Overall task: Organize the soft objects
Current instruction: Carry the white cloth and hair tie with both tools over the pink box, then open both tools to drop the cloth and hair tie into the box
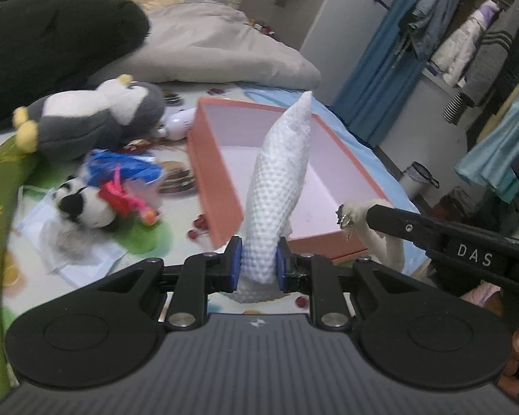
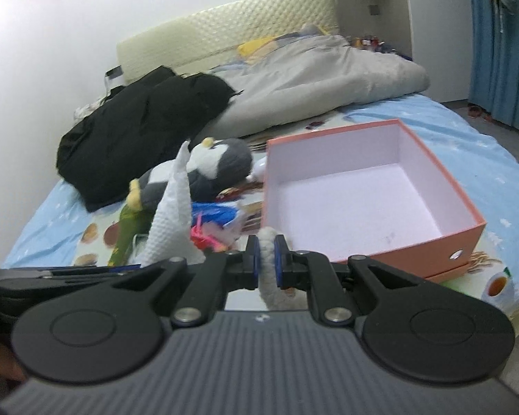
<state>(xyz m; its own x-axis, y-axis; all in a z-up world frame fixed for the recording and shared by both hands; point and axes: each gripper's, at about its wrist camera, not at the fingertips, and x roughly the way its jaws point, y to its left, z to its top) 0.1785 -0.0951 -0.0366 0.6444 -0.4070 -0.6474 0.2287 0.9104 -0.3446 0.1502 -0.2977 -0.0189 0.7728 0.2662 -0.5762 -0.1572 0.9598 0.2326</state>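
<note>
My left gripper (image 1: 258,265) is shut on a white waffle-textured cloth (image 1: 281,173) that stands upright in front of the open pink box (image 1: 214,176). The cloth also shows in the right wrist view (image 2: 171,218). My right gripper (image 2: 267,257) is shut on a cream fuzzy item (image 2: 268,269) just before the box's (image 2: 443,238) near-left corner; the fuzzy item shows in the left wrist view (image 1: 384,238) too. The box holds nothing. A grey penguin plush (image 1: 97,114), a panda plush (image 1: 86,204) and a blue-and-pink toy (image 1: 128,173) lie on the bed left of the box.
A green strap (image 1: 0,228) runs along the left. A black garment (image 1: 52,41) and a grey duvet (image 1: 218,48) lie at the head of the bed. Clothes hang on a rack (image 1: 484,34) to the right, past a blue curtain (image 1: 384,65).
</note>
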